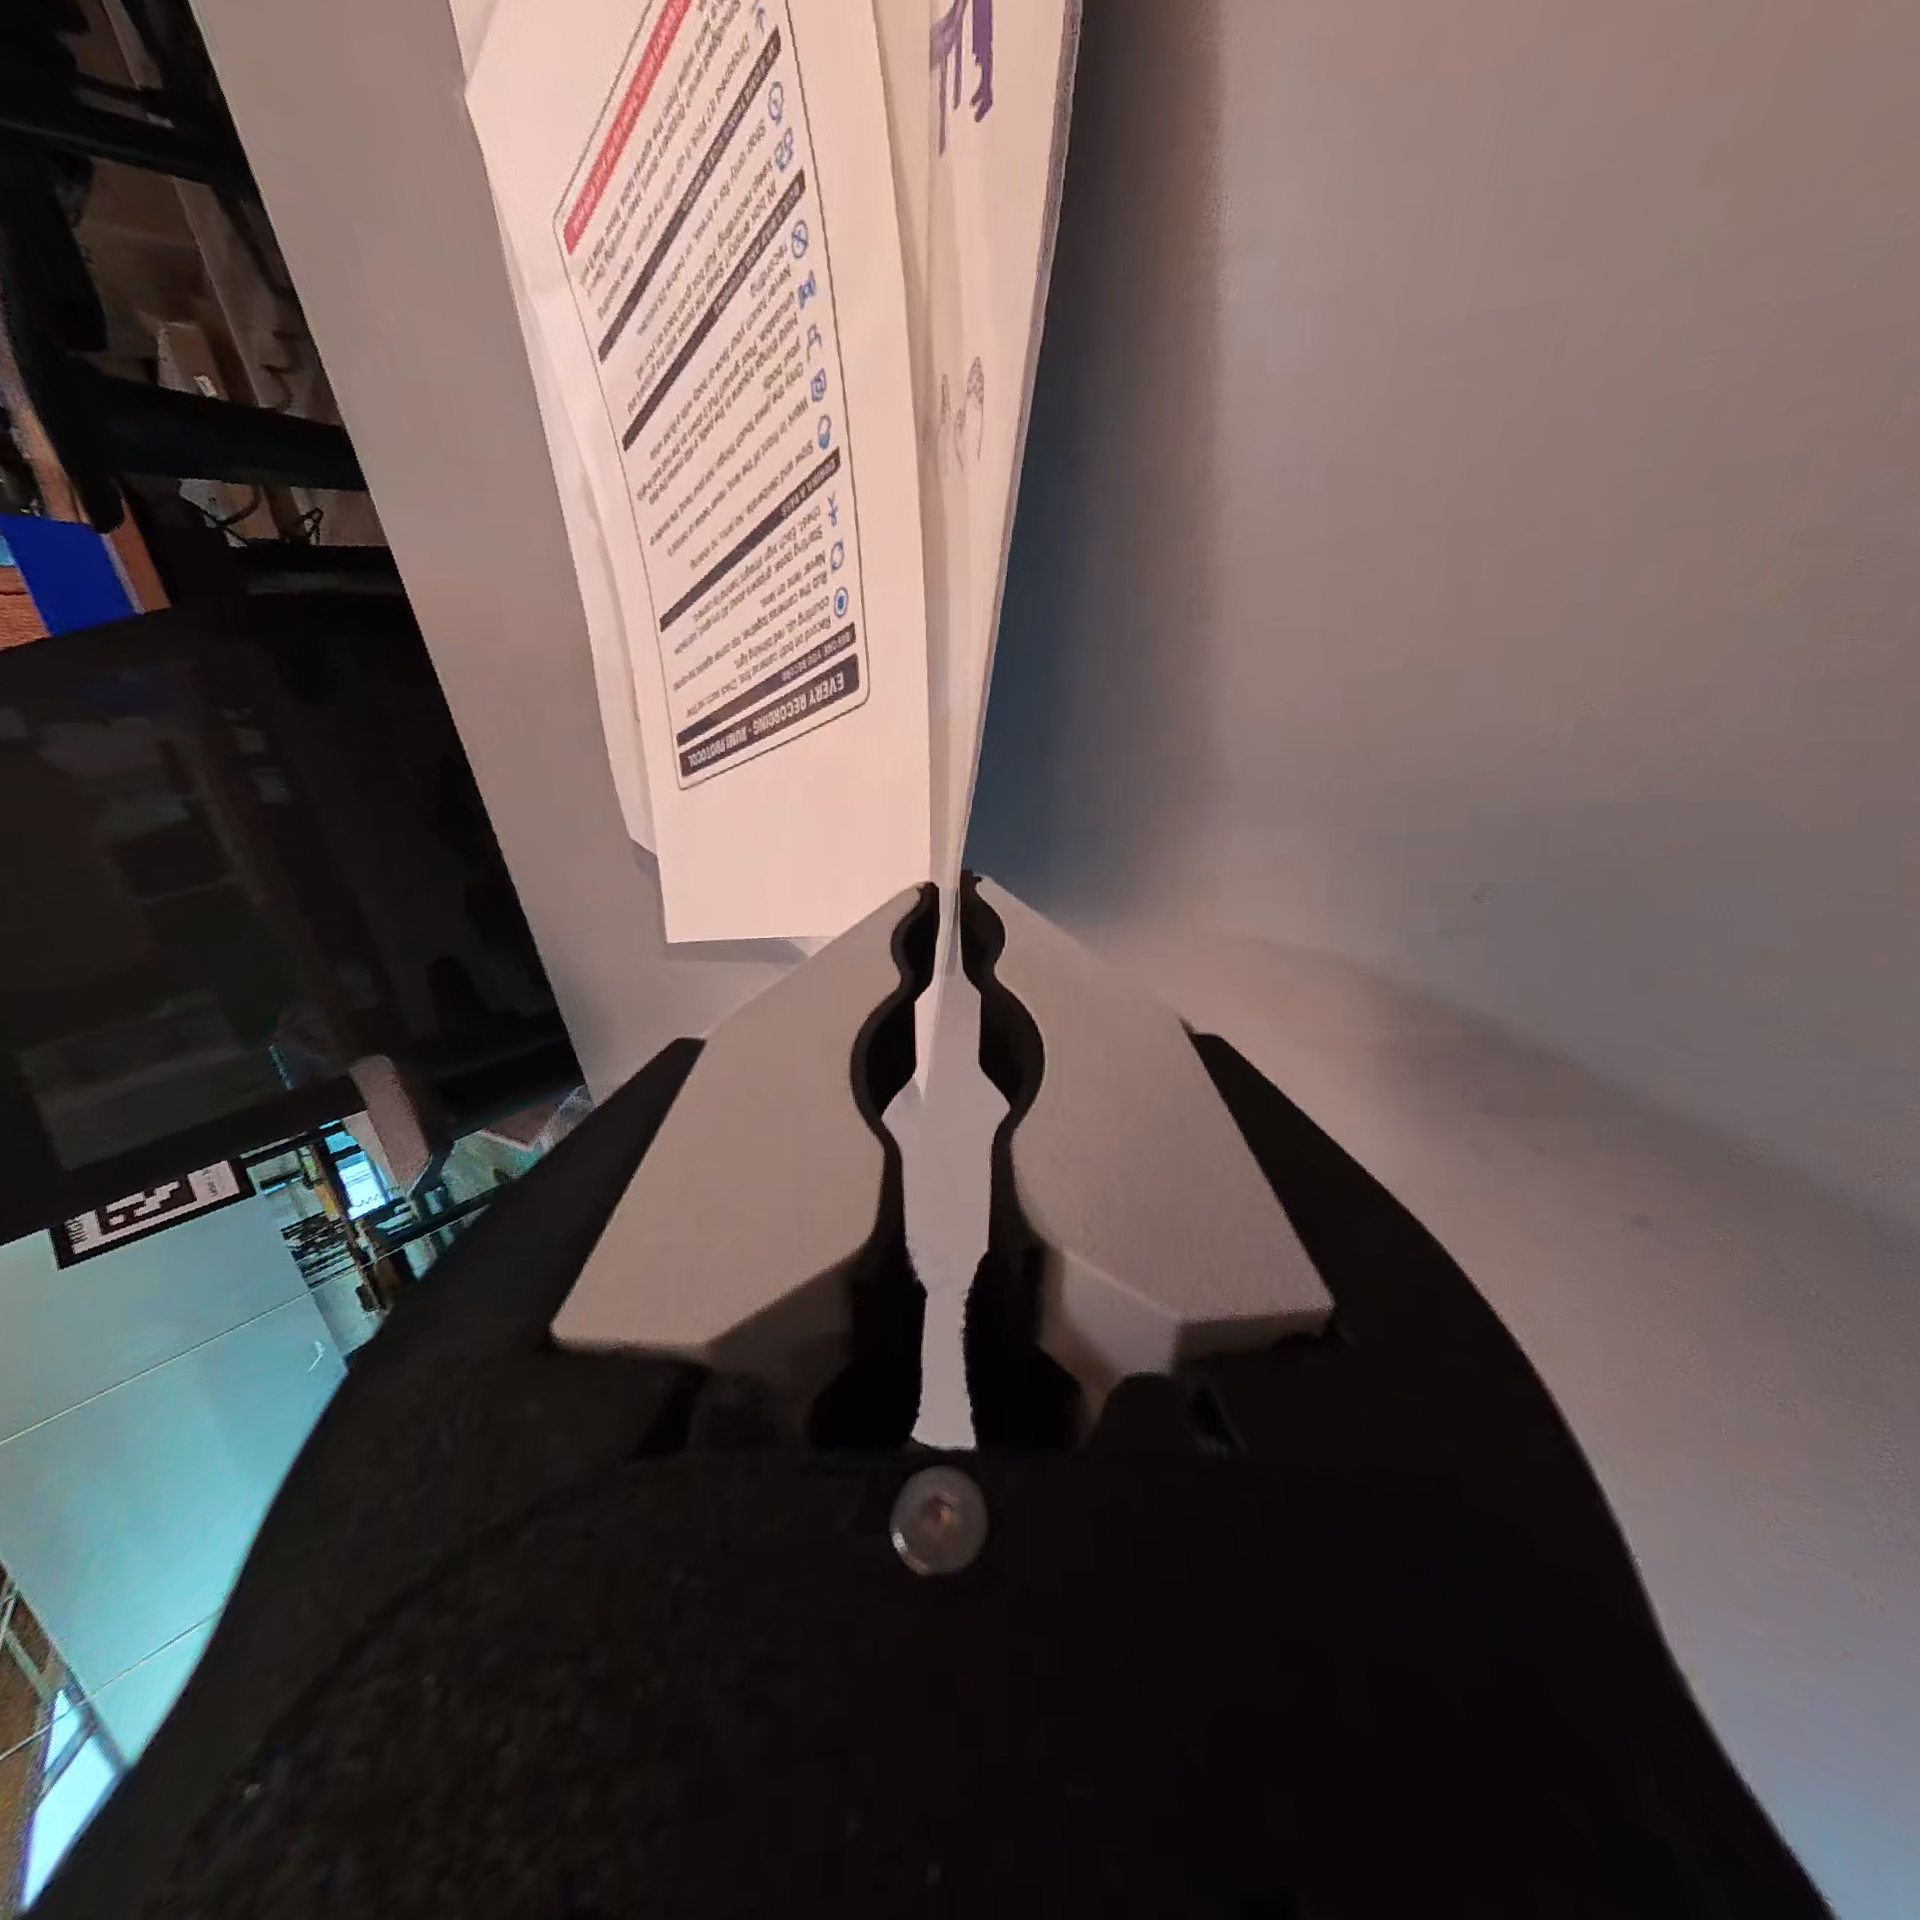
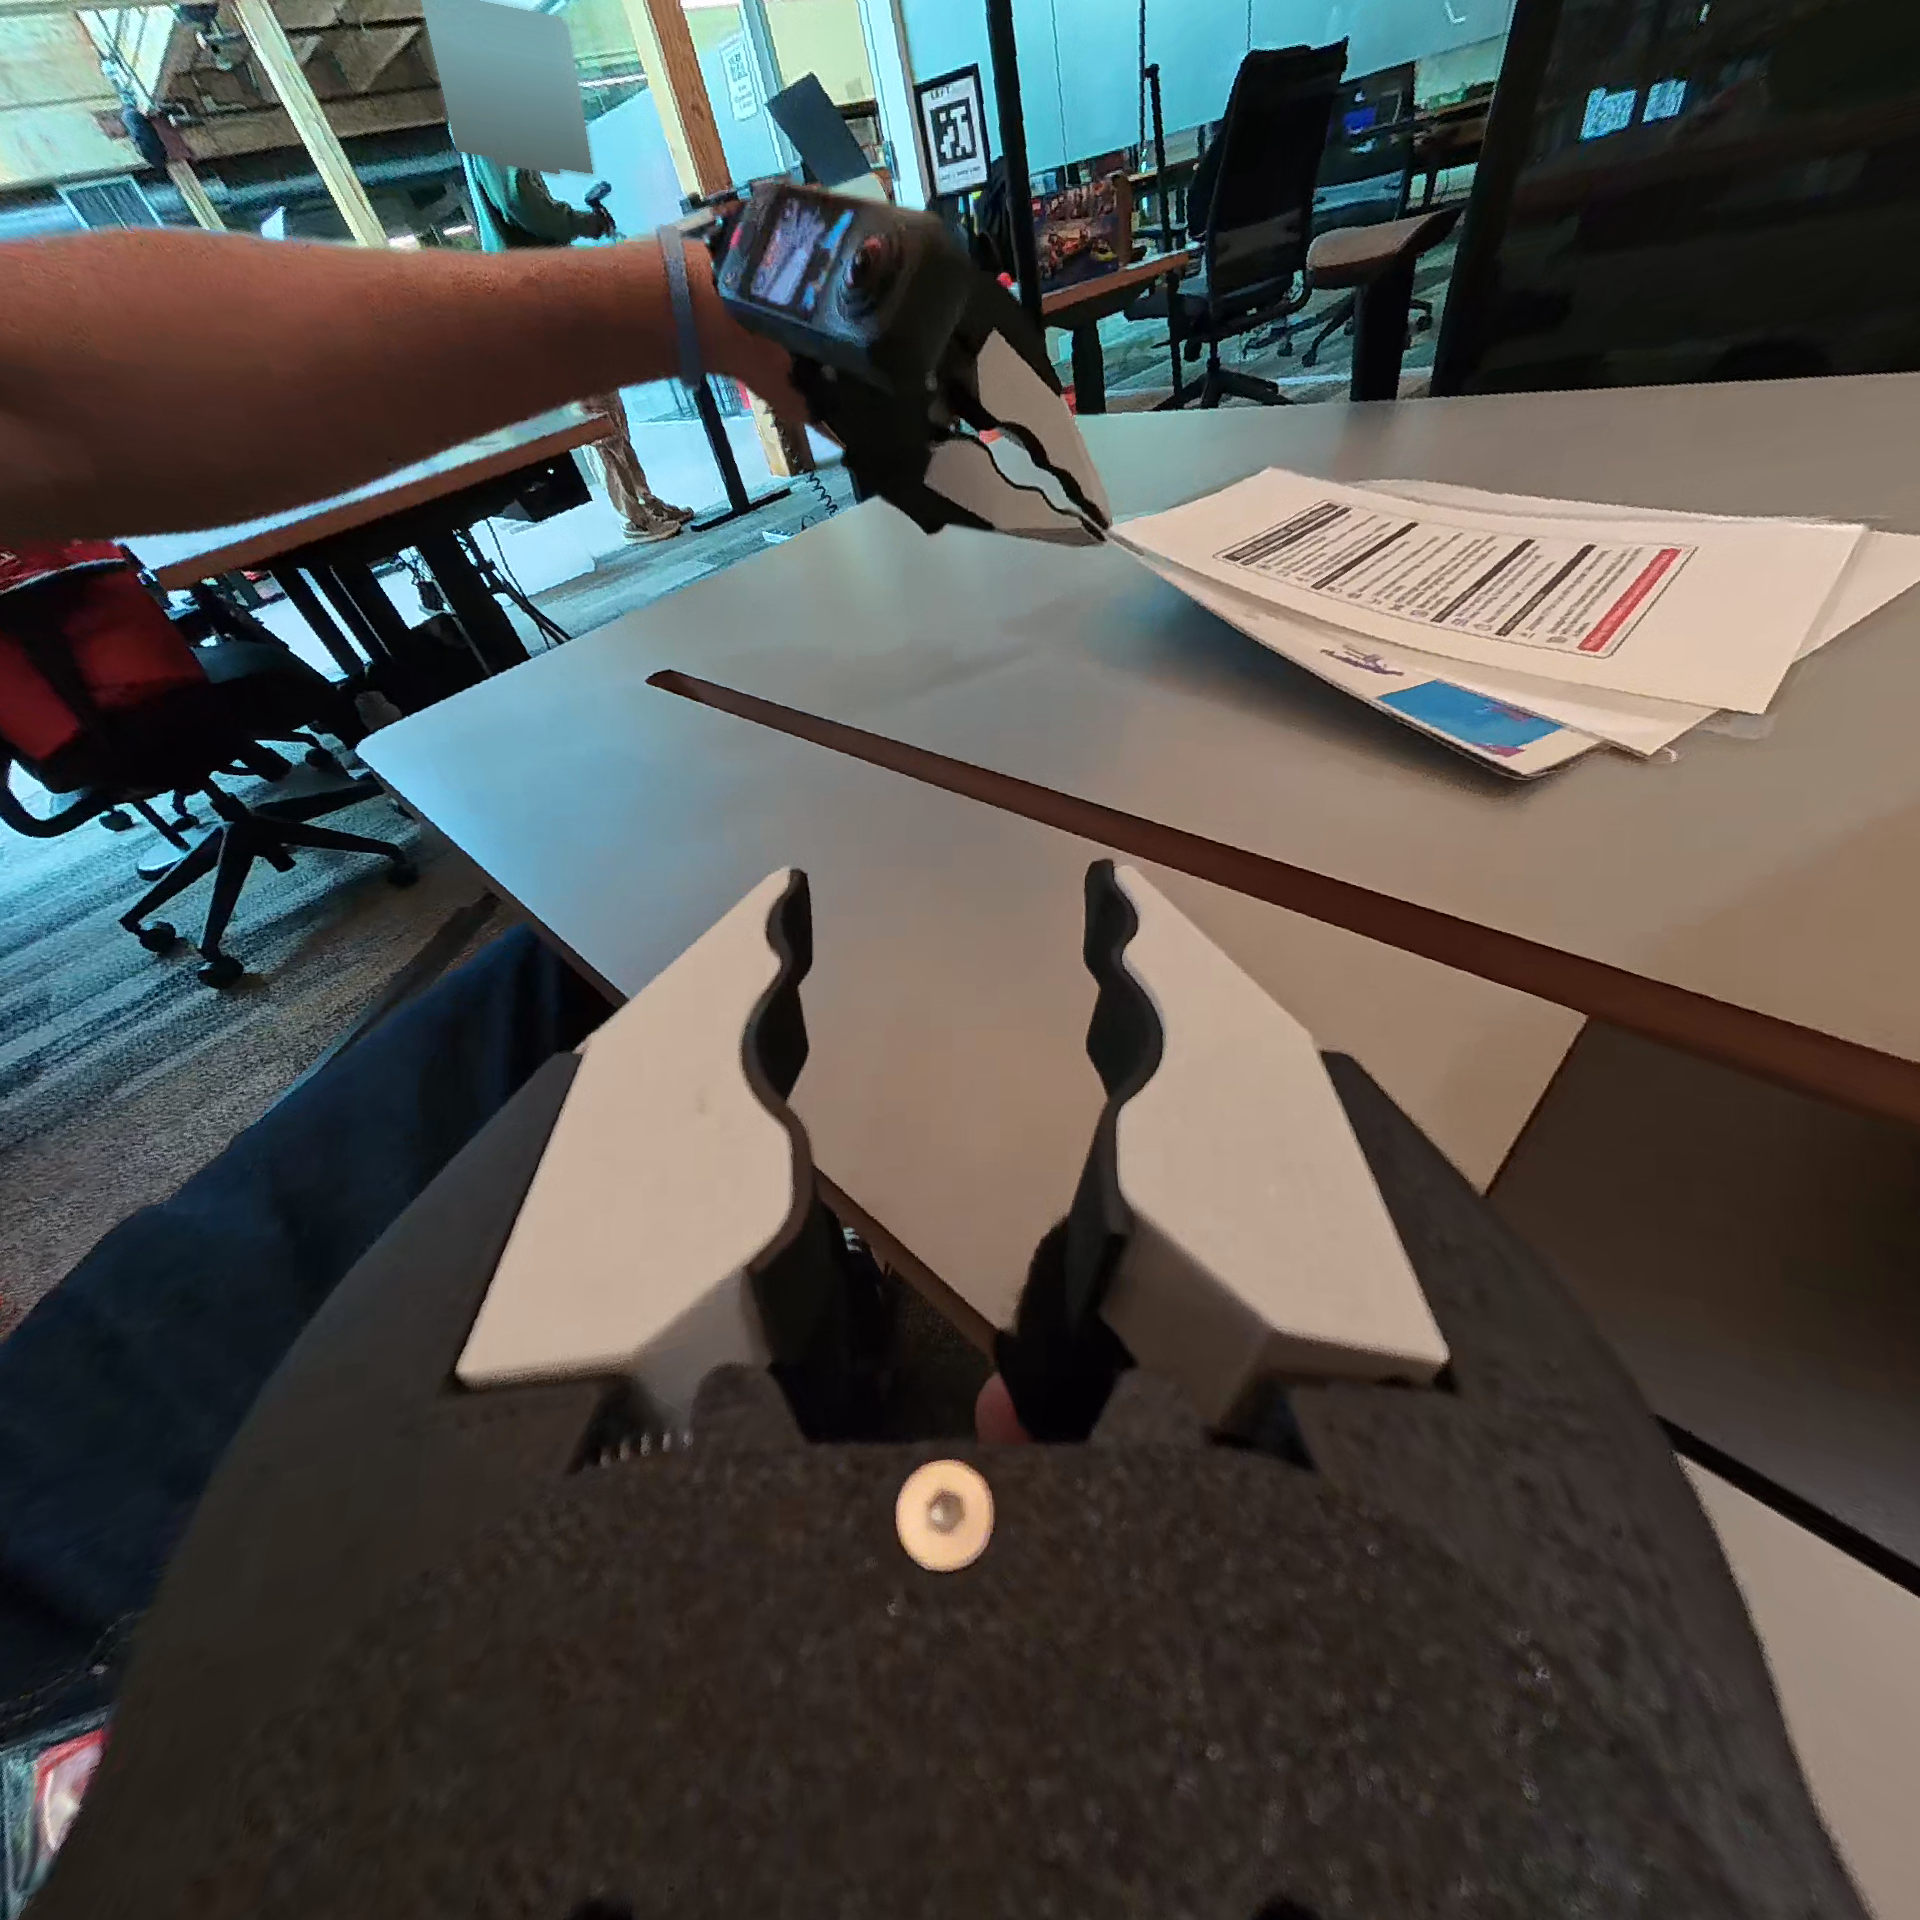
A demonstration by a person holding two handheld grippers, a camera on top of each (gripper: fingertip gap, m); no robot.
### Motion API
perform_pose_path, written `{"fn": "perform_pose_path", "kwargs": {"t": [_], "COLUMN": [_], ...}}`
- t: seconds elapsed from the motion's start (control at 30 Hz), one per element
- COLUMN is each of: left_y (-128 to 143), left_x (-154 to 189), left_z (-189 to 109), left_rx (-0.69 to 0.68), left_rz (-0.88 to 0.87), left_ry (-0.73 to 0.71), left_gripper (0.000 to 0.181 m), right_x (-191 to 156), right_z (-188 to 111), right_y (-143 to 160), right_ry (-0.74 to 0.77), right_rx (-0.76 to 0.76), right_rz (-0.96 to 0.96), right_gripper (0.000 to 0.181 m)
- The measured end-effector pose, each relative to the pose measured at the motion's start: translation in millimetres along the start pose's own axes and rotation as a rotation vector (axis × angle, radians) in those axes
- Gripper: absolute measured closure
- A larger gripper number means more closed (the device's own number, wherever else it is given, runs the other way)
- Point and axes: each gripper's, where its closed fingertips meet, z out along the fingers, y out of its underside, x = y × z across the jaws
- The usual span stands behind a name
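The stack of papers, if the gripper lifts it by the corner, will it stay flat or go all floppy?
Probably floppy: the stack of papers is thin loose sheets, and the left gripper pinches only one corner. The fanned-out sheets may slide apart on the table.

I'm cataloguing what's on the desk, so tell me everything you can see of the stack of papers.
The stack of papers is a loose, fanned pile of white sheets lying on the grey table. The top sheet carries a bordered printed block with dark bars and a red band; a lower sheet shows a blue patch and purple marks. The left claw is shut on the stack's near corner, lifting that edge slightly off the table. The right claw is open and well apart from it.
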Motion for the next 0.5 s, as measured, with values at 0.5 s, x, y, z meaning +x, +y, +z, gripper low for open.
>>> {"fn": "perform_pose_path", "kwargs": {"t": [0.5], "left_y": [0.9], "left_x": [8.1], "left_z": [-2.0], "left_rx": [0.01], "left_rz": [-0.232], "left_ry": [0.15], "left_gripper": [0.174], "right_x": [2.8], "right_z": [-5.2], "right_y": [16.2], "right_ry": [-0.014], "right_rx": [-0.064], "right_rz": [-0.02], "right_gripper": [0.13]}}
